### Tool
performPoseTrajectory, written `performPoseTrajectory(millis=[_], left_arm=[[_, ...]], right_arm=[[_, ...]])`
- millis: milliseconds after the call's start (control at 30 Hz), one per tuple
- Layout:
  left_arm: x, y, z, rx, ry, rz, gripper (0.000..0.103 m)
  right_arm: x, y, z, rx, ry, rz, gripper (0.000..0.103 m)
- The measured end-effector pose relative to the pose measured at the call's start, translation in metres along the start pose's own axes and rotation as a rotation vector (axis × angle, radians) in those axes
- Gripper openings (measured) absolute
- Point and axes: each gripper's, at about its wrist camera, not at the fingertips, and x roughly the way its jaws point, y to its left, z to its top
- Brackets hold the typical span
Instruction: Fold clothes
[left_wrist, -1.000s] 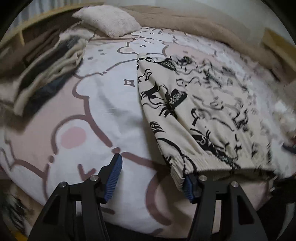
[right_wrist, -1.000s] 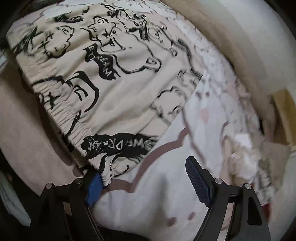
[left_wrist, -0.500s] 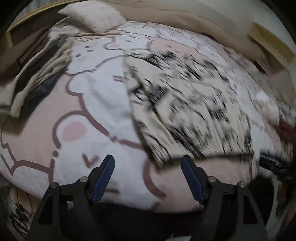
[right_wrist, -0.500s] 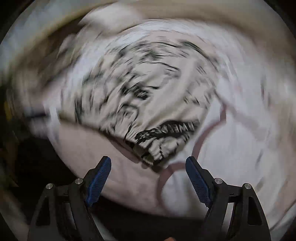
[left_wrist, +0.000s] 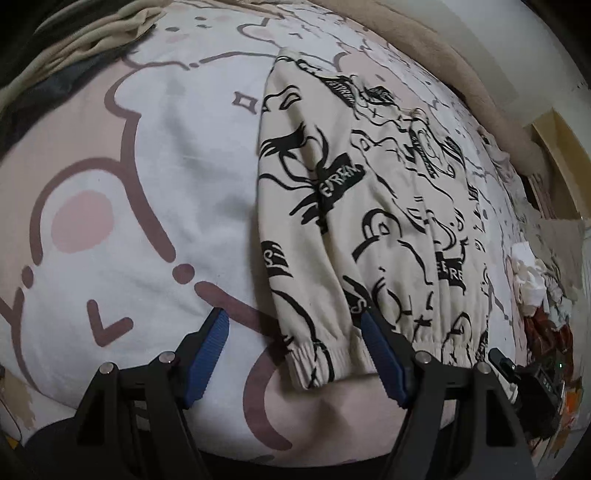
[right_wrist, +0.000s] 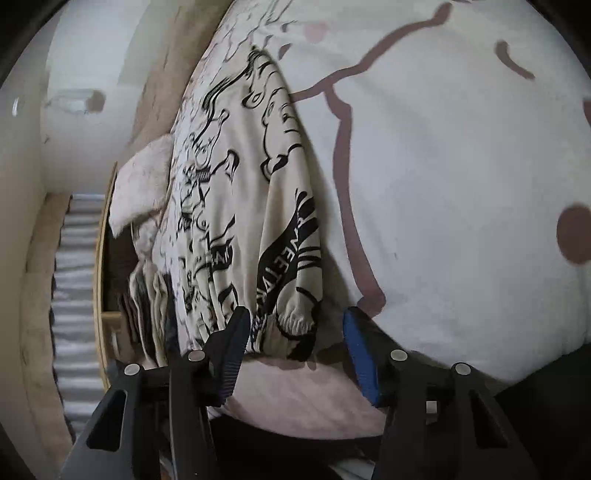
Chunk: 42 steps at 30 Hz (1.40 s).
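Trousers (left_wrist: 369, 206), cream with black print, are spread on the bed (left_wrist: 177, 155). Their elastic hem is straddled by the left gripper (left_wrist: 295, 350), held wide and unclamped. The hem's other corner sits between the right gripper's (right_wrist: 293, 345) closing jaws.

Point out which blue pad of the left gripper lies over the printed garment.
The right pad: it overlaps the garment hem; the left pad is over bare bedsheet.

Dim, soft indoor light; slight motion blur; strong fisheye bending; dark corners.
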Motion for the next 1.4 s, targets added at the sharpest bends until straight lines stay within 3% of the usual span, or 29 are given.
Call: performPoseTrajectory(millis=[67,167,200,267,333,433,500,700,800,867,967,1000,1033,1067,1100,1167,1267,1400], left_arm=[[0.001,0.0,0.001,-0.01,-0.003,-0.018,0.074],[0.006,0.001,0.002,-0.053,0.055,-0.155,0.071],[0.008,0.002,0.002,-0.07,0.072,-0.193,0.063],[0.013,0.013,0.007,-0.134,0.098,-0.235,0.021],[0.016,0.026,0.012,-0.193,0.108,-0.263,0.011],[0.012,0.034,0.007,-0.218,0.091,-0.282,0.01],[0.002,0.027,-0.001,-0.173,0.066,-0.267,0.01],[-0.048,0.017,-0.029,-0.088,0.015,-0.34,0.01],[-0.038,0.017,-0.041,-0.073,0.055,-0.309,0.01],[-0.017,0.019,-0.044,-0.093,0.103,-0.255,0.01],[-0.013,0.015,-0.046,-0.076,0.086,-0.191,0.012],[-0.018,0.012,-0.045,-0.057,0.066,-0.176,0.016],[-0.028,0.009,-0.042,-0.032,0.03,-0.149,0.025],[-0.037,0.01,-0.039,-0.012,-0.007,-0.132,0.036],[-0.045,0.011,-0.036,0.008,-0.045,-0.113,0.041],[-0.064,0.014,-0.022,0.054,-0.149,-0.049,0.055],[-0.074,0.022,0.012,0.085,-0.252,0.015,0.055],[-0.063,0.021,0.062,0.071,-0.298,0.029,0.055]], right_arm=[[0.004,0.007,-0.002,-0.012,0.003,0.0,0.053],[0.018,0.018,-0.004,-0.045,0.038,0.027,0.045],[0.021,0.02,-0.004,-0.047,0.05,0.036,0.032],[0.026,0.017,-0.001,-0.025,0.058,0.029,0.021],[0.023,0.015,0.0,-0.03,0.051,0.023,0.017],[0.008,0.029,-0.005,-0.136,-0.005,-0.031,0.015],[-0.008,0.042,-0.012,-0.223,-0.065,-0.058,0.009],[-0.059,0.062,-0.041,-0.359,-0.098,-0.042,0.009],[-0.062,0.058,-0.053,-0.408,-0.074,-0.109,0.009],[-0.044,0.047,-0.056,-0.423,-0.048,-0.222,0.009],[-0.027,0.036,-0.061,-0.441,-0.027,-0.337,0.021],[-0.025,0.034,-0.062,-0.447,-0.027,-0.354,0.036],[-0.026,0.035,-0.064,-0.457,-0.033,-0.357,0.046],[-0.031,0.038,-0.066,-0.47,-0.055,-0.35,0.073],[-0.039,0.041,-0.066,-0.484,-0.082,-0.343,0.08],[-0.055,0.047,-0.056,-0.514,-0.146,-0.349,0.08],[-0.078,0.057,-0.035,-0.558,-0.246,-0.367,0.08],[-0.09,0.079,0.021,-0.569,-0.341,-0.345,0.08]])
